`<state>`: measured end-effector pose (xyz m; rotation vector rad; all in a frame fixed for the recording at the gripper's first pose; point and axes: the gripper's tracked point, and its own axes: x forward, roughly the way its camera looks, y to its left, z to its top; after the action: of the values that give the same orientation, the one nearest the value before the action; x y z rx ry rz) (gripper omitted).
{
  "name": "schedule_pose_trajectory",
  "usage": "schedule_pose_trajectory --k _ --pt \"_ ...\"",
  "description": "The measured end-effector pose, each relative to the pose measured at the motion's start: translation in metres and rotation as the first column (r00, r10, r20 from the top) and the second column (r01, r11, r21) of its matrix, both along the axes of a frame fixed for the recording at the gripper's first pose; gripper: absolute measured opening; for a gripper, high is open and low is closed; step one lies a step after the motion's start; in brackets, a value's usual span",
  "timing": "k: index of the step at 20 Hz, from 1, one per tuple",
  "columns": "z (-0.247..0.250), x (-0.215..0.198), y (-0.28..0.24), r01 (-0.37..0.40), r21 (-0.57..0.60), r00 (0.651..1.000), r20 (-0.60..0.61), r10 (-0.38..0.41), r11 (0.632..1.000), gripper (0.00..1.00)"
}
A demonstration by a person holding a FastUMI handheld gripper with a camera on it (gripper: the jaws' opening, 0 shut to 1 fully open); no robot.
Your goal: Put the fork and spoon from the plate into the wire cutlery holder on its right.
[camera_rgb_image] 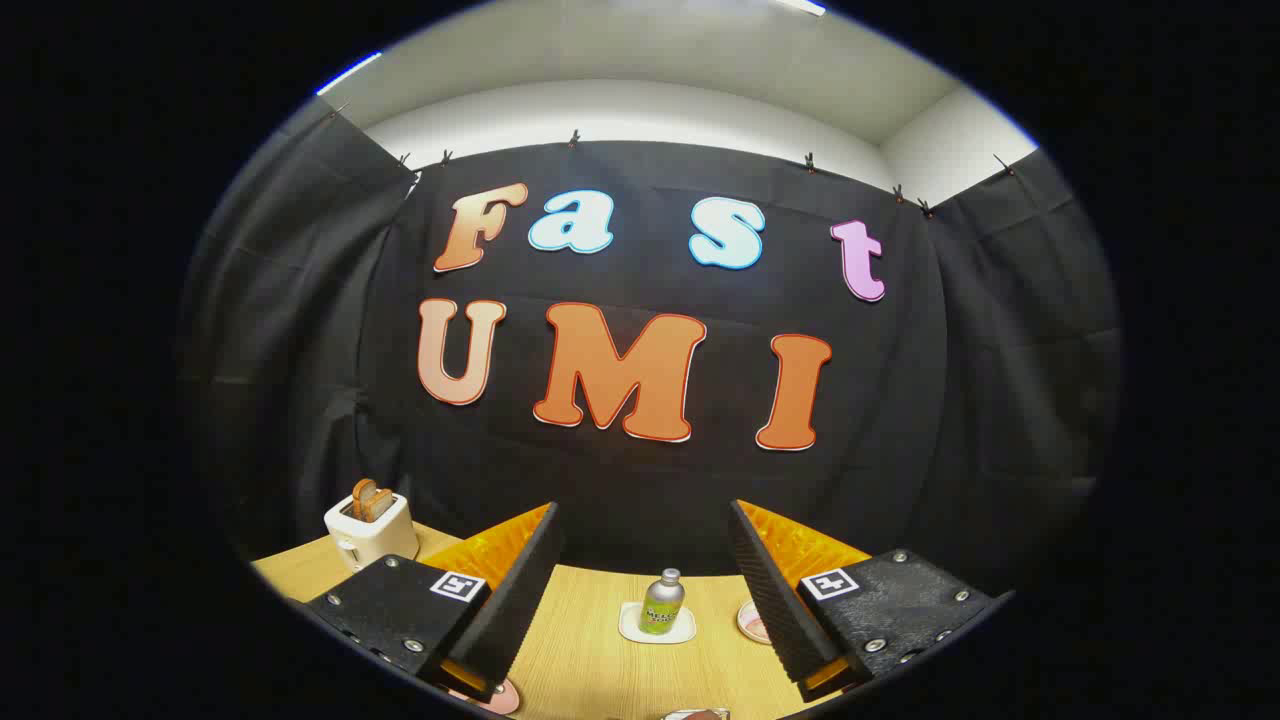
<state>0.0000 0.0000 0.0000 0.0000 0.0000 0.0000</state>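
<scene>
- This is a booth set up for recording, made to look a bit like a kitchen.
- Black cloth (640, 480) hangs all around as walls, held up by small clips (574, 137) at the top.
- Above the cloth are a plain white wall (620, 110) and ceiling.
- A light wooden surface (600, 650) holds kitchen things: a white toaster (370, 530) with bread in it, a small bottle (662, 603) on a white coaster (657, 624), and a pink dish (752, 622).
</scene>
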Motion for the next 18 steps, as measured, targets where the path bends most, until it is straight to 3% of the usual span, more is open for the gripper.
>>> schedule_pose_trajectory --k 13,18 --pt "0.005 -0.008 0.01 0.011 0.015 1.0 0.019 -0.011 1.0 0.99" --pt "-0.017 -0.008 0.028 -0.006 0.016 1.0 -0.03 0.007 1.0 0.99"
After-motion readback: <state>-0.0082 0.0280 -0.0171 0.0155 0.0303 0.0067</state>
